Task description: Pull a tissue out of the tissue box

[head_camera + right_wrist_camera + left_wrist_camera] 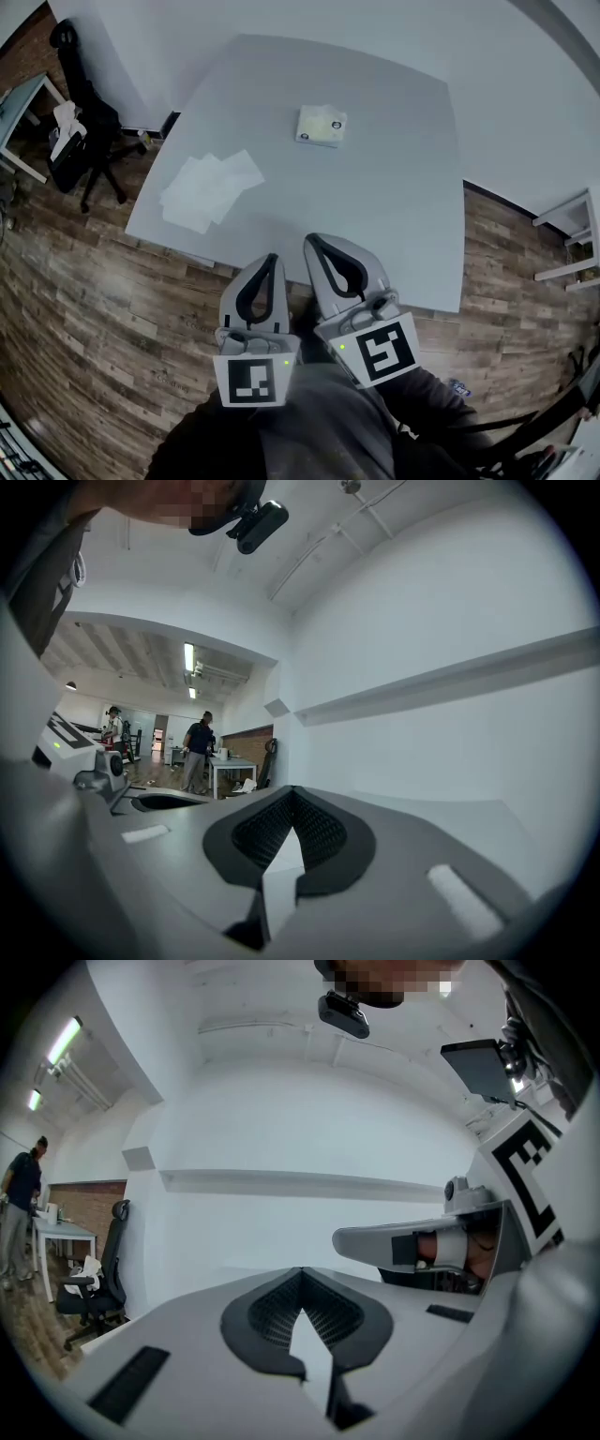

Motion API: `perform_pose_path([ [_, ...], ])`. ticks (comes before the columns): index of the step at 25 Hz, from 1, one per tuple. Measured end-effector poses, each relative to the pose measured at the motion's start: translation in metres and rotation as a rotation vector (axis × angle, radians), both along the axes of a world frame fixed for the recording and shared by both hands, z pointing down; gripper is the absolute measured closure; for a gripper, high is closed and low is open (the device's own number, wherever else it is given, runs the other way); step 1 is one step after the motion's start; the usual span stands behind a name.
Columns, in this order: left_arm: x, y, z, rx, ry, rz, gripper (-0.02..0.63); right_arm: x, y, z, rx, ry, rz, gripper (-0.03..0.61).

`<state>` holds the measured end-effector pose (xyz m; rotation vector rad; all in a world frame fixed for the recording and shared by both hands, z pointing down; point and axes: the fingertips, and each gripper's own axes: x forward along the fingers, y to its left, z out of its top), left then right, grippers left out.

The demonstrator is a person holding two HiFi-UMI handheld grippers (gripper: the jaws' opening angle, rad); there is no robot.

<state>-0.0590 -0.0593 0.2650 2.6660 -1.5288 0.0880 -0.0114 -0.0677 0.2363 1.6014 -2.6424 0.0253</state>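
A small white tissue box [322, 126] sits on the far middle of the grey table [394, 206], with a tissue showing at its top. Loose white tissues [208, 187] lie spread on the table's left part. My left gripper [272, 258] and right gripper [310, 239] hang side by side over the table's near edge, far short of the box. Both are shut with nothing between the jaws. In the left gripper view the left gripper [300, 1270] points at a white wall, with the right gripper's body [412, 1241] beside it. In the right gripper view the right gripper [292, 790] has its tips together; no box shows.
A black office chair [86, 112] and a desk [21, 101] stand left of the table on the wood floor. White furniture [574, 234] stands at the right. People [199, 750] stand at a far desk; one person [19, 1208] shows in the left gripper view.
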Motion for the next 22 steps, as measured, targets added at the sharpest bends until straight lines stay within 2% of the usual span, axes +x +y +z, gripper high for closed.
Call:
perform_pose_path([
  [5,0.034,-0.051,0.012,-0.034,-0.019,0.041,0.612,0.032,-0.046,0.017,-0.038,-0.047,0.034,0.577],
  [9,0.081,-0.102,0.026,-0.062,-0.057,0.095,0.612,0.067,-0.090,0.038,-0.093,-0.071,0.046,0.577],
  [13,0.120,-0.141,0.022,-0.060,-0.064,0.128,0.612,0.099,-0.126,0.045,-0.110,-0.102,0.065,0.577],
  [22,0.147,-0.227,0.012,-0.059,-0.077,0.116,0.612,0.139,-0.209,0.031,-0.094,-0.124,0.092,0.577],
])
